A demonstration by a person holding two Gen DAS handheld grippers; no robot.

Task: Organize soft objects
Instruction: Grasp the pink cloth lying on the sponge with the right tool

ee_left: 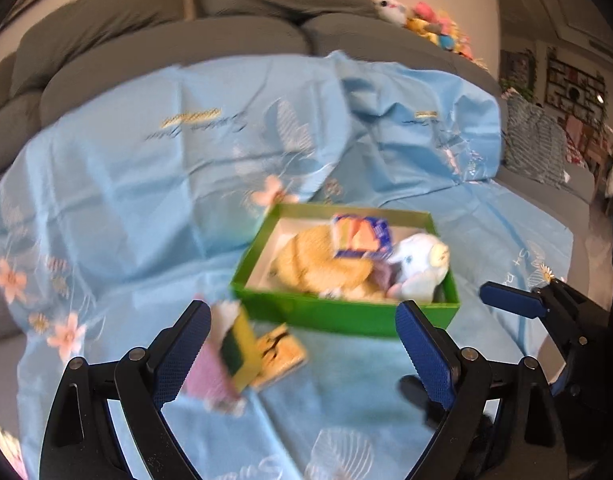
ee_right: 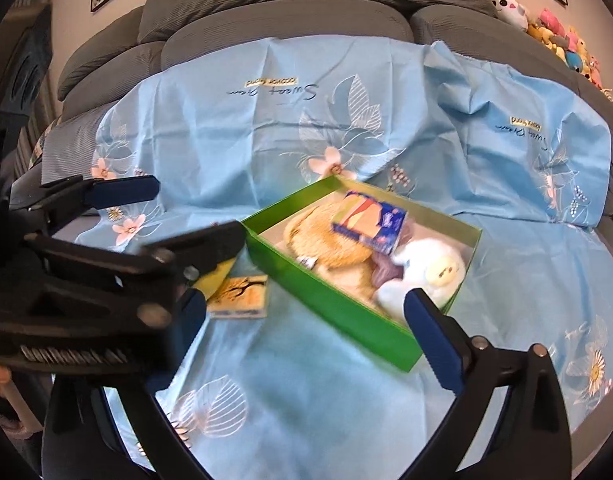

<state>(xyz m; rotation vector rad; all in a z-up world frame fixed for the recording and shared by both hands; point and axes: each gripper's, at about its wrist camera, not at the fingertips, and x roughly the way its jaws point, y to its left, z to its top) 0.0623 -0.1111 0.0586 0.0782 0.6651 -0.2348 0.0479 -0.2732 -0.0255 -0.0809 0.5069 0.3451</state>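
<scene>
A green box (ee_left: 338,316) (ee_right: 338,300) sits on a blue sheet. It holds a tan plush (ee_left: 326,264) (ee_right: 330,248), a white-blue plush (ee_left: 422,268) (ee_right: 430,276) and a blue tissue pack (ee_left: 360,236) (ee_right: 370,220). My left gripper (ee_left: 302,348) is open just before the box. A yellow-green sponge (ee_left: 240,348) on a pink cloth (ee_left: 210,380) lies by its left finger, beside a yellow tissue pack (ee_left: 280,354) (ee_right: 240,296). My right gripper (ee_right: 306,328) is open at the box's near side. The left gripper (ee_right: 158,216) crosses its view at the left.
The blue flowered sheet (ee_left: 146,200) (ee_right: 266,100) covers a grey sofa (ee_left: 226,28) (ee_right: 266,12). Several plush toys (ee_left: 426,20) (ee_right: 546,28) lie at the sofa's far right. The right gripper's fingertip (ee_left: 510,300) shows at the right of the left wrist view.
</scene>
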